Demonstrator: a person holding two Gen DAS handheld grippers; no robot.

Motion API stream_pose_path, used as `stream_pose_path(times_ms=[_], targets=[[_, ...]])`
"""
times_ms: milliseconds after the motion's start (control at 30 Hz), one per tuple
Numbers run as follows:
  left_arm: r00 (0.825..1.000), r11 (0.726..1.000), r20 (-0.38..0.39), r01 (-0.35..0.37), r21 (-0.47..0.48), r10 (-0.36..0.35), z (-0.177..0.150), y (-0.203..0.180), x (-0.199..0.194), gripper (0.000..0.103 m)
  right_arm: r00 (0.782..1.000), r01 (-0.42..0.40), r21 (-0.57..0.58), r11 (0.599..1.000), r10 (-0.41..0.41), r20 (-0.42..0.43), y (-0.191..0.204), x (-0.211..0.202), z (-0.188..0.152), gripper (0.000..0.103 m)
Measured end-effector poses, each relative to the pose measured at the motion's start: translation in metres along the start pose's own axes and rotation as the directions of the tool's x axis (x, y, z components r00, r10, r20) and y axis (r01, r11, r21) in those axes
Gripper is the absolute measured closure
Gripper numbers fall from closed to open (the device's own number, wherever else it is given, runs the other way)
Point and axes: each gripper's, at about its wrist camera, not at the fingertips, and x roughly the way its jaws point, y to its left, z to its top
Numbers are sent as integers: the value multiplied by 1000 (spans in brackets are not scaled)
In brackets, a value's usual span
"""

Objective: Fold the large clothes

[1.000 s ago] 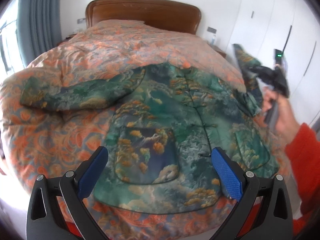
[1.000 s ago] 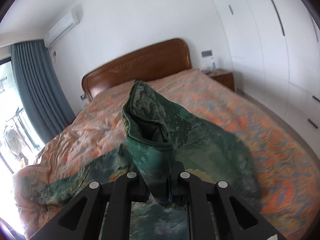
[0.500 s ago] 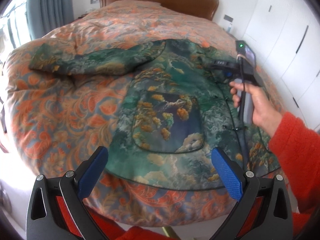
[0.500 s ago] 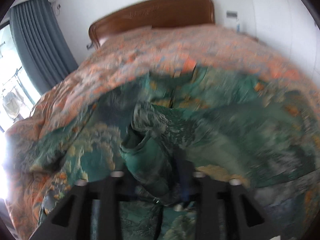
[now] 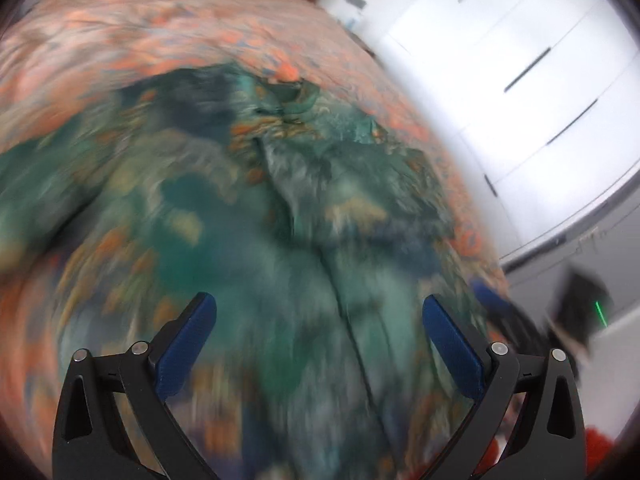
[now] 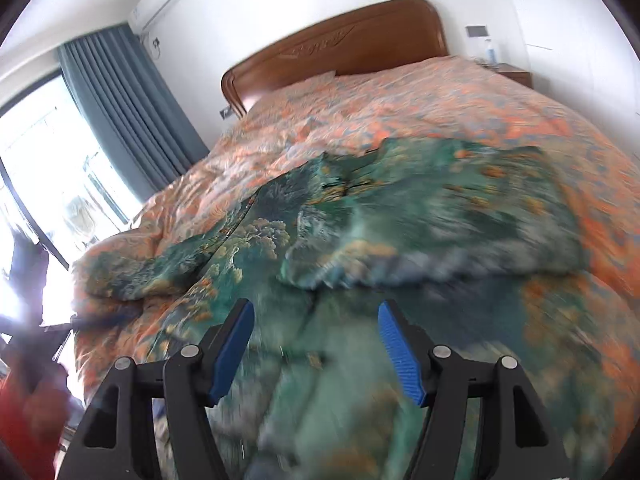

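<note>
A large green patterned jacket (image 5: pixel 256 216) lies spread on the bed, front up. In the right wrist view the jacket (image 6: pixel 360 240) has its right sleeve (image 6: pixel 440 240) folded across the chest, and its left sleeve (image 6: pixel 132 276) stretches out to the left. My left gripper (image 5: pixel 319 312) is open and empty, close above the jacket's lower part. My right gripper (image 6: pixel 316 320) is open and empty, just above the jacket below the folded sleeve. Both views are blurred by motion.
The bed has an orange patterned quilt (image 6: pixel 440 96) and a wooden headboard (image 6: pixel 340 52). White wardrobe doors (image 5: pixel 520 80) stand to the right, a grey curtain (image 6: pixel 132 112) and window to the left. A bedside table (image 6: pixel 512 74) is at the far right.
My right gripper has let go of the right sleeve, which now lies folded across the jacket's chest, and has opened. My left gripper has swung closer over the jacket, still open.
</note>
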Motion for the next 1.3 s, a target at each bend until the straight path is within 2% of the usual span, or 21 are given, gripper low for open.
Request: stream_pose_path(times_ms=[67,133,200,233,300,367,467,567,633,733,800,1000,1067,1167,1300], targets=[[999,999,-21,-40,-15,39,24,4,33,1,1000,20,18,1000,-20,23,-10,-29,-13,36],[997,996,-62,-46,-78,41,44,12,68,3,998,42,41,998,-44,44,-19,-58,-29,36],[994,991,-96,-55,-123,43,53,13,95,9,997,60,57,997,-63,50,-27,-79,-47,36],[993,990,-114,-56,-127,42,55,12,104,16,996,68,56,996,-71,49,-29,-86,-52,36],[985,991,-164,-64,-116,45,57,5,123,39,993,108,40,993,-110,52,-33,-101,-65,36],[975,989,-193,-123,-76,106,59,-5,131,88,989,138,35,990,-139,54,-38,-109,-74,36],[982,988,-116,-152,-39,146,69,-18,116,92,985,165,50,985,-168,51,-47,-118,-84,36],[988,986,-31,-152,-69,151,78,-11,92,92,981,180,49,982,-183,68,-50,-121,-88,36],[985,981,-50,-170,-92,166,75,3,97,91,980,182,41,982,-185,79,-50,-119,-88,36],[966,973,-134,-228,-42,220,54,10,121,83,982,178,39,983,-180,59,-52,-108,-89,36],[957,964,-115,-266,1,265,45,6,126,80,984,173,51,984,-175,38,-54,-101,-91,36],[968,970,-118,-231,-81,220,41,19,120,79,986,166,51,985,-166,-7,-59,-90,-86,36],[969,969,-109,-233,-79,224,36,21,115,77,988,154,23,988,-153,-35,-66,-80,-63,36],[966,967,-96,-247,-66,240,33,21,114,76,985,167,19,986,-166,-53,-90,-55,-8,36],[965,964,-87,-255,-74,248,30,27,117,76,962,259,-55,964,-263,-74,-128,13,72,36]])
